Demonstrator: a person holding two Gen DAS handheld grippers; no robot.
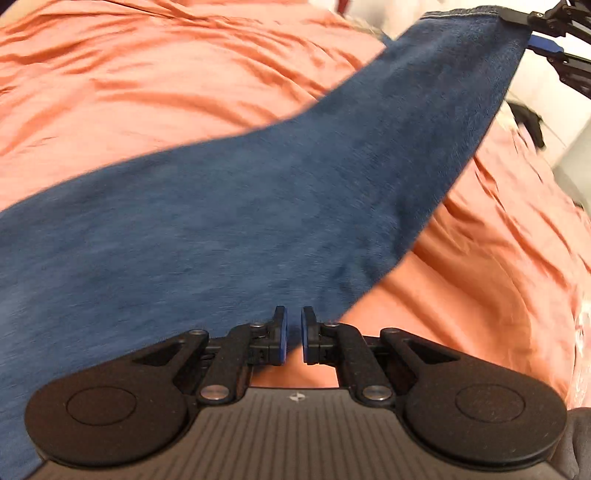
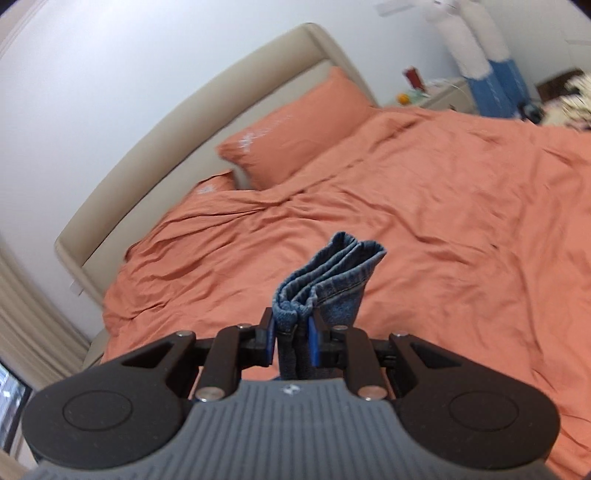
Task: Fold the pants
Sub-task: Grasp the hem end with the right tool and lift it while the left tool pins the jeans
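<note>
Gripping a bunched hem of the blue denim pants [image 2: 325, 280], your right tongs [image 2: 293, 339] are clamped on the folded cloth, whose layered edges stick up past the blue-padded fingers [image 2: 313, 345]. Beyond those tongs lies the wrinkled orange bed cover [image 2: 443, 221], with two orange pillows [image 2: 295, 129] leaning against a beige padded headboard [image 2: 184, 122] further off and to the left.

Your left tongs [image 1: 293, 334] are nearly closed, leaving only a thin gap between the blue pads [image 1: 282, 336]. From this view I cannot tell whether any cloth is pinched there; the pants' edge runs right at the tips. The pants [image 1: 258, 206] stretch as a broad blue band from just ahead of your left tongs up to the far right, where your right tongs [image 1: 517, 18] hold the hemmed end lifted above the orange cover [image 1: 147, 92]. The cloth is motion-blurred. The cover shows on both sides of the band.
</note>
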